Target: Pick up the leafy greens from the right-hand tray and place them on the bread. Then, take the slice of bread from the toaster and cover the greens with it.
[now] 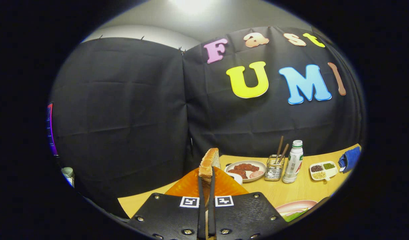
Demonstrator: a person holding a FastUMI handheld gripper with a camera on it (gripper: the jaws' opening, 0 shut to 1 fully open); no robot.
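Between fingers: bread slice [209, 163] upright, clamped by hand-held gripper [206, 181]; above orange tray [187, 186].

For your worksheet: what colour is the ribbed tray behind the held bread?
Orange, clearest in gripper view.

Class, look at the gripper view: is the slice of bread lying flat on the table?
No. The slice of bread stands upright, clamped between the gripper fingers above the orange plate.

Your overhead lamp [191, 5] glares white, the table [291, 191] is evenly lit, edges bend strongly, and the rim perhaps blurs.
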